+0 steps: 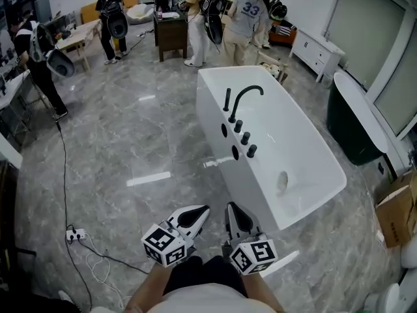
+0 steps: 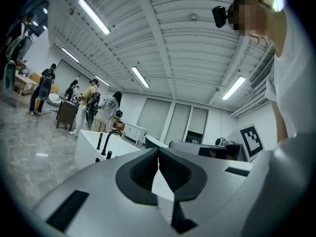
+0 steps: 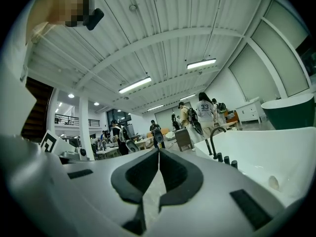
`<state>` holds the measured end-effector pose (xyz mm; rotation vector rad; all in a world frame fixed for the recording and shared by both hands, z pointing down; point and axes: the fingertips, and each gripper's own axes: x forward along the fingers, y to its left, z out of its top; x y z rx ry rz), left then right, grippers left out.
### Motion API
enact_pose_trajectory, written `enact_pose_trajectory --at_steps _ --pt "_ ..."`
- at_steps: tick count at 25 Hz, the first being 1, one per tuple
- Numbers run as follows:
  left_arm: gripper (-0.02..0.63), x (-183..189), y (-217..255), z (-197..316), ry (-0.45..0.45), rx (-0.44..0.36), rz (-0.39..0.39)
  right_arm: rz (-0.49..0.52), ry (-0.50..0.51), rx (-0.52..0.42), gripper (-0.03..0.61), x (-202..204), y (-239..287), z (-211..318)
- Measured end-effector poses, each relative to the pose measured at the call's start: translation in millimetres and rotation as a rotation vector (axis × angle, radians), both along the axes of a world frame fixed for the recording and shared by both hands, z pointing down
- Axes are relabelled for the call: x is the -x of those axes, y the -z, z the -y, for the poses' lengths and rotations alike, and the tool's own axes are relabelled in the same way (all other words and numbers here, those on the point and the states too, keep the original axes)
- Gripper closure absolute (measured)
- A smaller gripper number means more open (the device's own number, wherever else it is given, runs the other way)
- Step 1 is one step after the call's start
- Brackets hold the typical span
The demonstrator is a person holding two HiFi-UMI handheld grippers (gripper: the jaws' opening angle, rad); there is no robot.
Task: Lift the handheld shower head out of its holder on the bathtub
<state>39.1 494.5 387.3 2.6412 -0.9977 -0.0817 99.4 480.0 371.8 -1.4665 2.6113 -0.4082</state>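
Observation:
The white bathtub (image 1: 306,175) stands ahead of me on the grey marble floor. On its left rim the black handheld shower head (image 1: 227,100) stands upright in its holder, beside the curved black faucet (image 1: 245,96) and a row of black knobs (image 1: 245,137). Both grippers hang low in front of my body, well short of the tub. The left gripper (image 1: 202,210) is shut and holds nothing, and so is the right gripper (image 1: 232,208). The shower head (image 2: 98,141) shows far off in the left gripper view, and the faucet (image 3: 215,135) in the right gripper view.
Several people with backpacks stand around tables at the far end. A dark green tub (image 1: 355,122) and a cardboard box (image 1: 397,217) are at the right. A power strip (image 1: 75,235) with cables lies on the floor at the left. A white cabinet (image 1: 319,51) stands behind.

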Motion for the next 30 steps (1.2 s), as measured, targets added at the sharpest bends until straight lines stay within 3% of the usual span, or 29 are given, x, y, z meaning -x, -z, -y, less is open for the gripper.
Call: enact_pose_trajectory --at_steps 18,30 --pt "0.603 24 4 44 0.004 -0.007 -0.004 -0.003 -0.019 -0.019 0.558 18 5 51" --pt "0.603 25 2 100 0.010 -0.003 -0.003 -0.016 -0.015 -0.029 0.558 17 2 110"
